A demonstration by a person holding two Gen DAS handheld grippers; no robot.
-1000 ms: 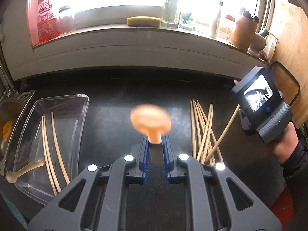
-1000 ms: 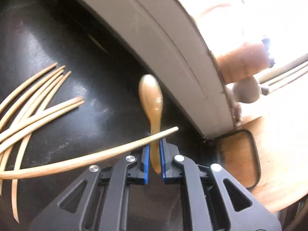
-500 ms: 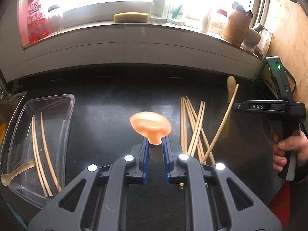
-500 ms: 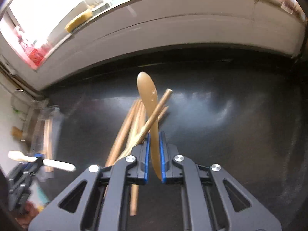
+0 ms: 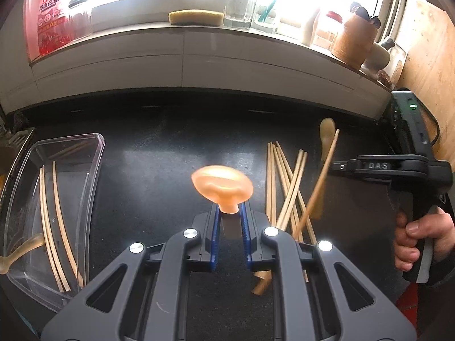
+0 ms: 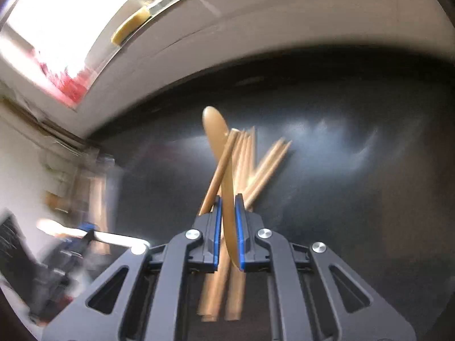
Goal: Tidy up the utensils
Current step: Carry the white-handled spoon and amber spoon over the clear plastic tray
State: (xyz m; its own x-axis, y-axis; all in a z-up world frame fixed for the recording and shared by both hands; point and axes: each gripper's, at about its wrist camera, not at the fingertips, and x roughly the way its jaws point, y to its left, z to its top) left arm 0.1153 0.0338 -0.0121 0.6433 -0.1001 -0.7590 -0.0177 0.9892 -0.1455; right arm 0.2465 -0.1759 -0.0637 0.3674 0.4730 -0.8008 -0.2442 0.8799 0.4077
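Up close, the left gripper (image 5: 229, 221) has its jaws clamped on the short stem of an orange spoon (image 5: 222, 185), its bowl raised above a black counter (image 5: 159, 156). At the left edge of the counter sits a clear plastic tray (image 5: 93, 153) holding several chopsticks (image 5: 54, 221) and a pale spoon (image 5: 20, 251) that leans over its near rim. To the right, a loose pile of chopsticks (image 5: 280, 182) lies on the counter. Above that pile, the right gripper (image 6: 227, 227), held in a person's hand (image 5: 418, 241), has its jaws closed narrowly on the handle of a tan spoon (image 6: 219, 145), with a single chopstick (image 6: 220, 170) slanting across beside it. The right wrist view is blurred. A yellow sponge (image 5: 196, 17) rests on the far windowsill.
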